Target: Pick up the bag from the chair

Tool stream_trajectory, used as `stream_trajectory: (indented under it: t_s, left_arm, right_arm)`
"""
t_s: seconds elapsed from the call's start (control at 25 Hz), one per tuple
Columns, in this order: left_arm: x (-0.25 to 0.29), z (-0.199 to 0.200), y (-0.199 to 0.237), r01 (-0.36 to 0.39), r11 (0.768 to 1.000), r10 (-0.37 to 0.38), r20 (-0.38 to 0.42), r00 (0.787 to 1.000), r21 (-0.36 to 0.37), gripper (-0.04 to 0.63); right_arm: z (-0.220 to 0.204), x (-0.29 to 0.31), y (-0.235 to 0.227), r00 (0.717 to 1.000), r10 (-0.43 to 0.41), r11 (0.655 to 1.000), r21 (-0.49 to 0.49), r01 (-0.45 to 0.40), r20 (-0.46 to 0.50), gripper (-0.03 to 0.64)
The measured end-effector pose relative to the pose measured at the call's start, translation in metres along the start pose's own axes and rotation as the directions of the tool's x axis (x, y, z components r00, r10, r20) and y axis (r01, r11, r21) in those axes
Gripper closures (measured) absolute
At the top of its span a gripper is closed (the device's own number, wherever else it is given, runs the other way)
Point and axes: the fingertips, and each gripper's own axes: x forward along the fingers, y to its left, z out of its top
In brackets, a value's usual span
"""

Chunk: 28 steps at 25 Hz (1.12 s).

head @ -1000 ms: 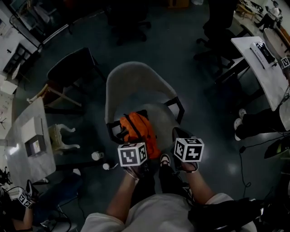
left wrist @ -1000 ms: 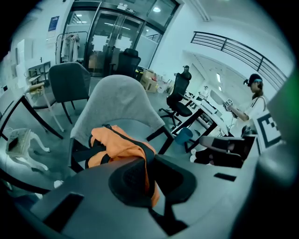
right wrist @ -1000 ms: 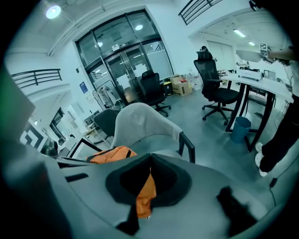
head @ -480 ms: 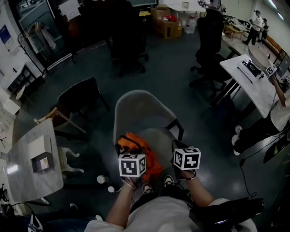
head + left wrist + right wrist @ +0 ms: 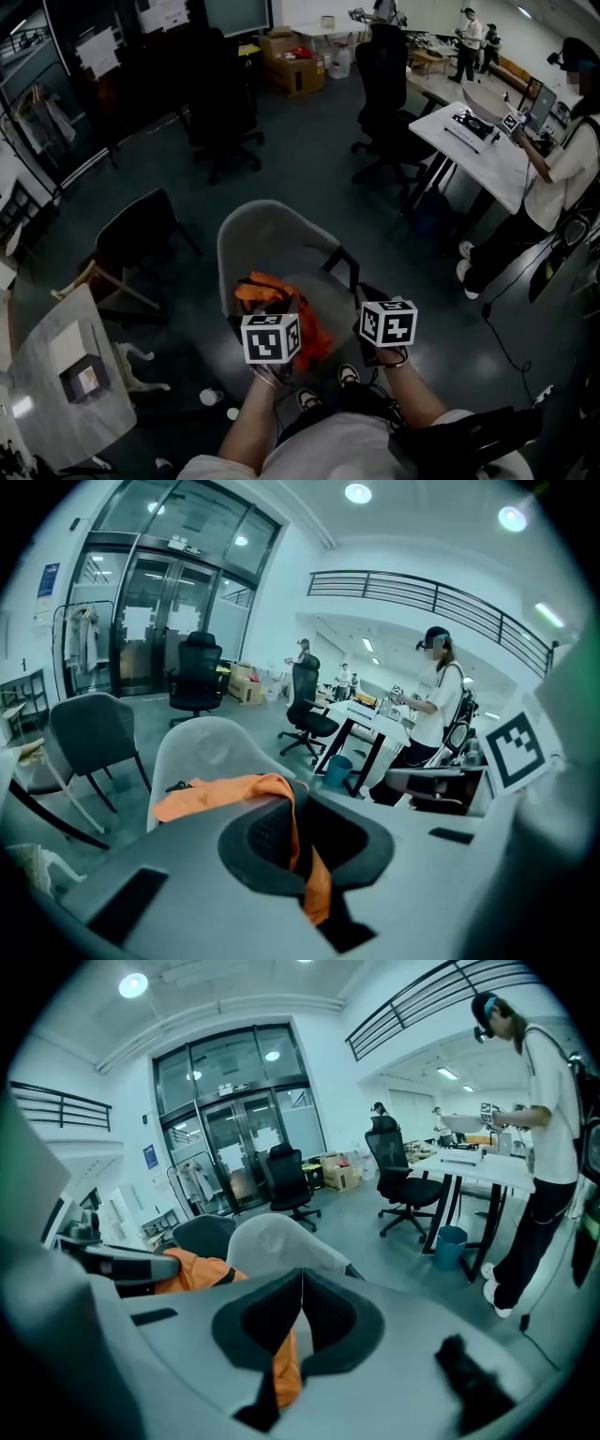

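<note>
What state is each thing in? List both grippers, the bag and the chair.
orange bag: held up by both grippers over the chair seat; can't tell if it is clear of the seat.
left gripper: fingers shut on the orange bag's strap.
right gripper: fingers shut on the orange bag's fabric.
grey chair: upright.

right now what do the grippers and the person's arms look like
The left gripper and right gripper have pale grey bodies with dark, rounded jaw pads. Each carries a white cube with black square markers: the left cube and the right cube. The person wears a light short-sleeved top, forearms uncovered.
</note>
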Motion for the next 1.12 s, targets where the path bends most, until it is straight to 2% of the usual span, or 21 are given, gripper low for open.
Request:
stream_trajectory:
  t_s: [0.36,0.56,1.12]
  left_arm:
    - [0.008,-0.01,-0.028,0.086,0.996,-0.085,-0.035,0.996,0.033,0.568]
    - [0.016,-0.011,-0.056,0.103,0.991,-0.1,-0.033,0.994,0.084,0.568]
    - [0.032,-0.023,-0.15,0.135,0.984,-0.131,-0.043,0.99,0.114,0.568]
  right_arm:
    - [-0.013,-0.034,-0.027,0.995,-0.1,0.992,0.082,0.098,0.024,0.584]
    - [-0.016,-0.048,-0.049,0.992,-0.121,0.988,0.106,0.116,0.04,0.584]
    - [-0.037,-0.116,-0.138,0.983,-0.174,0.972,0.172,0.162,0.057,0.584]
